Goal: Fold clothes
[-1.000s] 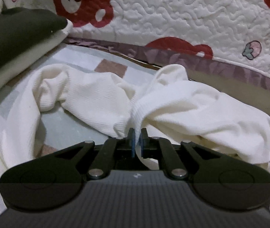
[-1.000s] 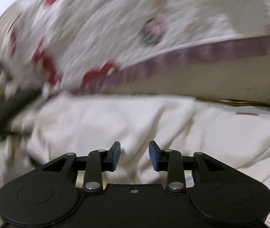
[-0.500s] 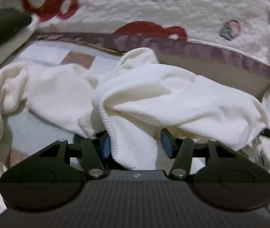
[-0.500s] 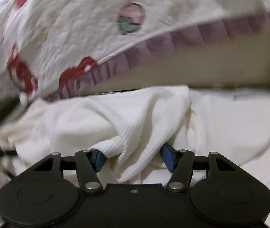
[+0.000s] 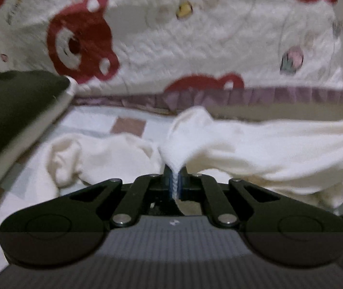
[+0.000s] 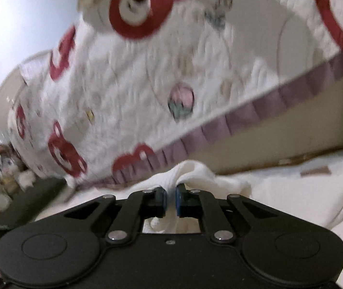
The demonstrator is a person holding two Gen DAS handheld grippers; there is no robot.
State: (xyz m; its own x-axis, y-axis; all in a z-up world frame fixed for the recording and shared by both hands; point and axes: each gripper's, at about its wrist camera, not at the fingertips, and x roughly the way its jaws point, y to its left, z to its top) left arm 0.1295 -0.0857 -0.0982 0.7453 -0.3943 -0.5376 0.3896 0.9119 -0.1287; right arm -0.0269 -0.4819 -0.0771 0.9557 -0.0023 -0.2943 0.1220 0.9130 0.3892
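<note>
A cream knitted garment (image 5: 255, 144) lies crumpled on the bed, stretching from the left wrist view's centre to its right edge. My left gripper (image 5: 176, 172) is shut on a pinched fold of it, and the fabric rises in a peak above the pads. In the right wrist view the same cream garment (image 6: 195, 171) bunches up between the blue pads. My right gripper (image 6: 170, 192) has its jaws closing on that fold, the pads pressing the cloth. Both views are tilted and blurred.
A white quilt with red bear prints (image 5: 195, 36) and a purple frilled edge hangs behind the garment. A dark folded pile (image 5: 10, 101) sits at the left on the checked bed sheet (image 5: 94, 120). Plush toys (image 6: 7, 166) stand far left in the right wrist view.
Both grippers opened around folds of the cream garment half a second ago and have now closed on them. Both have risen, pulling the cloth up into peaks.
</note>
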